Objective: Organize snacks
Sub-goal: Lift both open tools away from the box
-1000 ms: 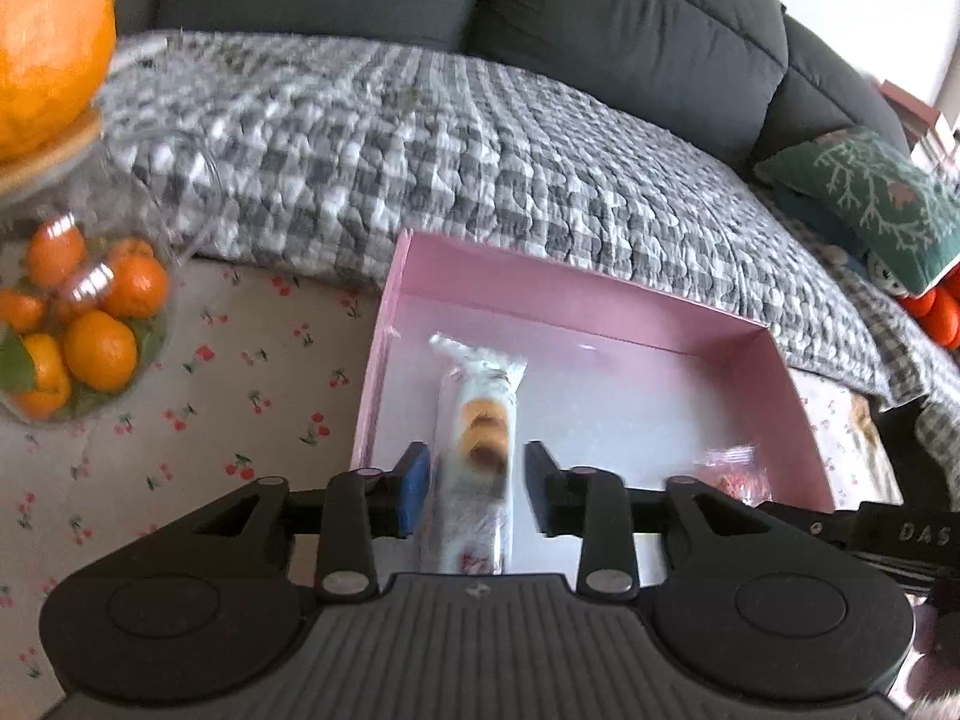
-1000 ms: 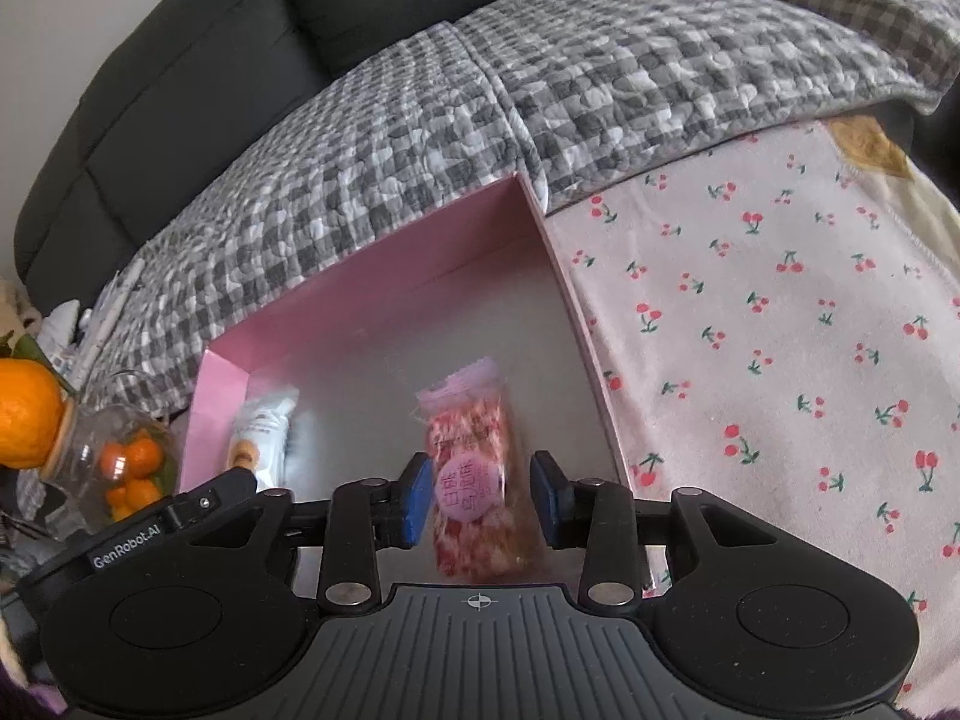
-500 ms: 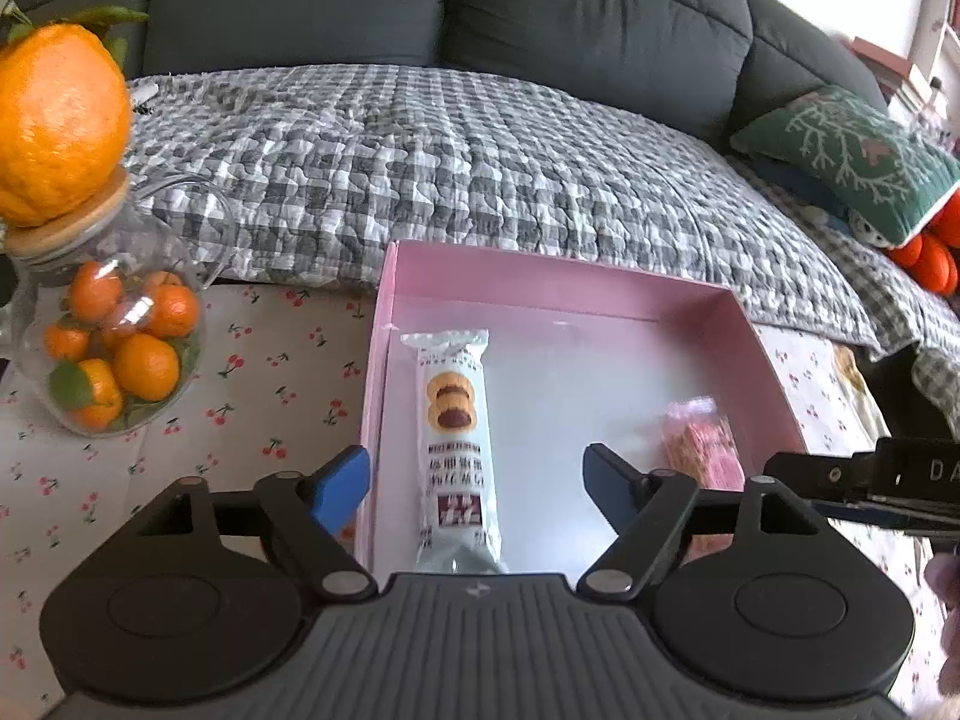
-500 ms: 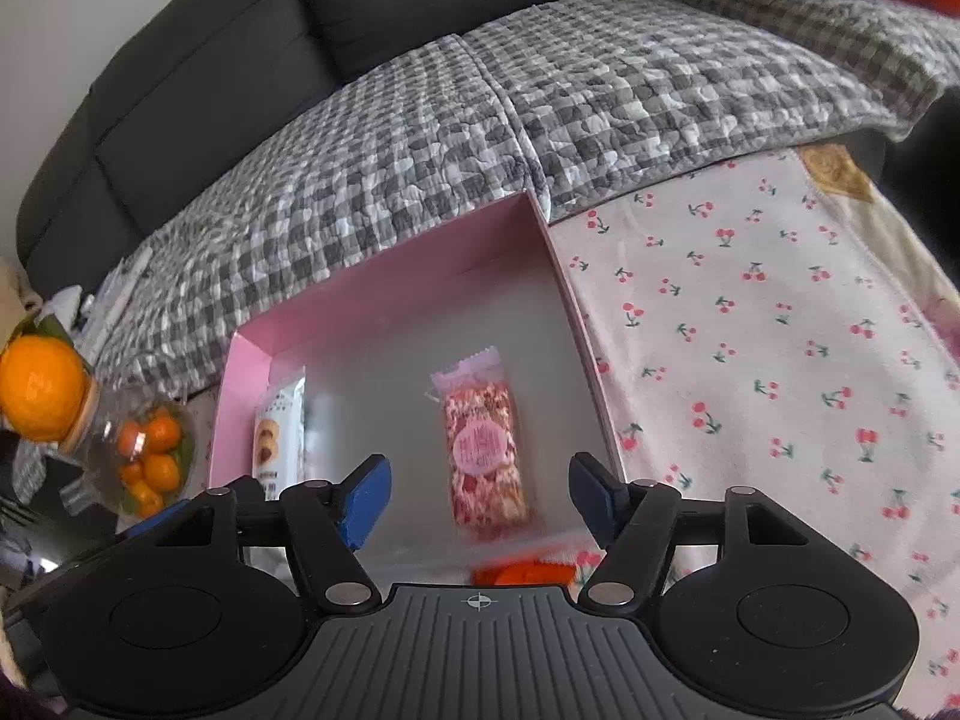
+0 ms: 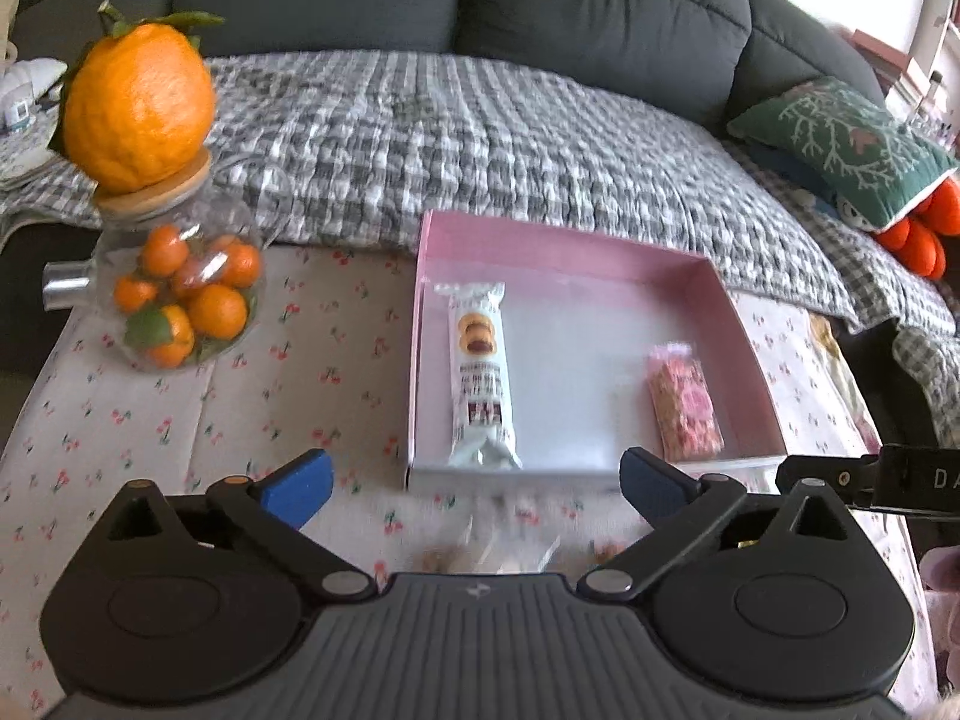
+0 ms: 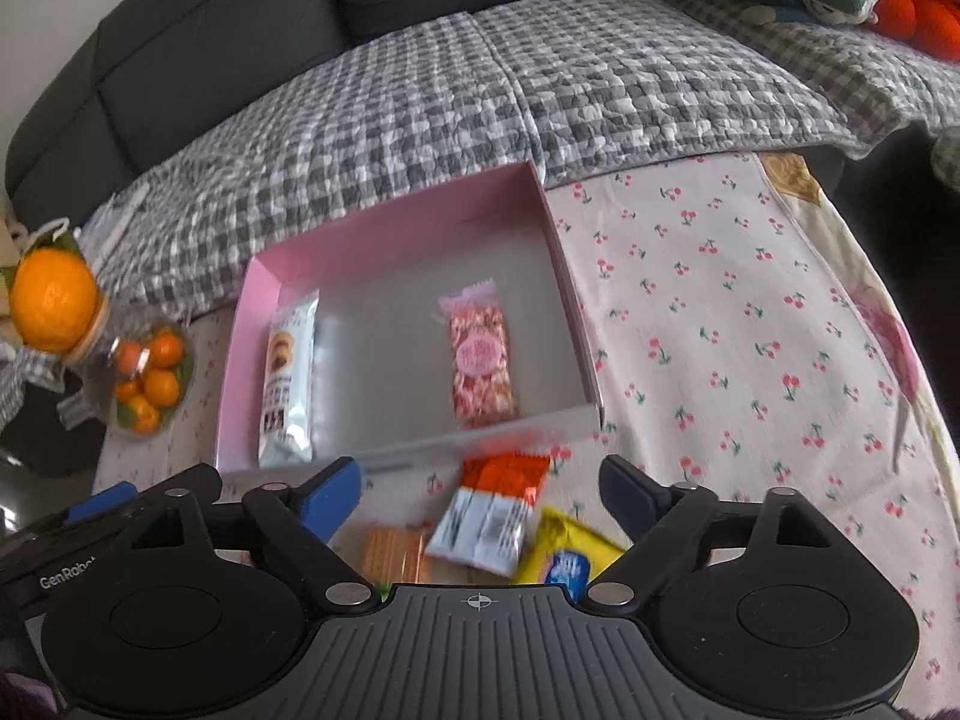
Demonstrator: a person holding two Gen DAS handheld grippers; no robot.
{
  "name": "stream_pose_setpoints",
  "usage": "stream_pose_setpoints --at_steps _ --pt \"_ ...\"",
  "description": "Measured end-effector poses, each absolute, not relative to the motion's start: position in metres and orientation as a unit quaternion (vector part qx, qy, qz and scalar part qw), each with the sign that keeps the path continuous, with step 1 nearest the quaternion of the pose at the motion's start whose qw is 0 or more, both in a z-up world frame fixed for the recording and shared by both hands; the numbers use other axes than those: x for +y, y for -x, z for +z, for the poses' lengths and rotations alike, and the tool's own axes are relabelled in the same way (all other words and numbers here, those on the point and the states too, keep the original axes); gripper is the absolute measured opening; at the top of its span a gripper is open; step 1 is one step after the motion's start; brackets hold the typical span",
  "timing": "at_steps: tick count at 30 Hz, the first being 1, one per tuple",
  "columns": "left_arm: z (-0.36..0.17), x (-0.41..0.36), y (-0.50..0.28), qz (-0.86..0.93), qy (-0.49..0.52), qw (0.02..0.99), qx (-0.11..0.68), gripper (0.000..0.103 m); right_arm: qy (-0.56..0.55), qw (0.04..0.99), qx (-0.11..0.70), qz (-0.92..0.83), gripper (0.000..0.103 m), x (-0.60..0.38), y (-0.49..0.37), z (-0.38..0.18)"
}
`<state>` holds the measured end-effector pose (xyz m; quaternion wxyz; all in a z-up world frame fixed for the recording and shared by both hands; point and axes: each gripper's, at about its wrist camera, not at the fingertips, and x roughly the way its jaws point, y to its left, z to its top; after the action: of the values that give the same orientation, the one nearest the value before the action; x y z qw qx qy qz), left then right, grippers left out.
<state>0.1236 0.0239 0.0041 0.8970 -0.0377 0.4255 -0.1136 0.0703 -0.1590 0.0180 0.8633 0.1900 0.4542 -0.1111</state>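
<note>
two packets (image 5: 481, 378) in box (image 5: 576, 237), jar (image 5: 180, 294) left

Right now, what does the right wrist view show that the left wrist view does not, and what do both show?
Only the right wrist view shows clearly the loose snacks in front of the box: an orange-and-white packet, a yellow packet and a cracker pack.

Only the left wrist view shows all of the green cushion.

Both show the pink box, the white biscuit pack, the pink snack pack and the jar of oranges.
</note>
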Motion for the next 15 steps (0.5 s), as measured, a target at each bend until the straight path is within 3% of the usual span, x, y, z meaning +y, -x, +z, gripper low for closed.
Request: stream_pose_setpoints --at_steps 15 --pt "-0.008 0.038 -0.085 -0.093 0.026 0.874 0.476 0.102 -0.179 0.843 0.499 -0.089 0.095 -0.147 -0.038 -0.004"
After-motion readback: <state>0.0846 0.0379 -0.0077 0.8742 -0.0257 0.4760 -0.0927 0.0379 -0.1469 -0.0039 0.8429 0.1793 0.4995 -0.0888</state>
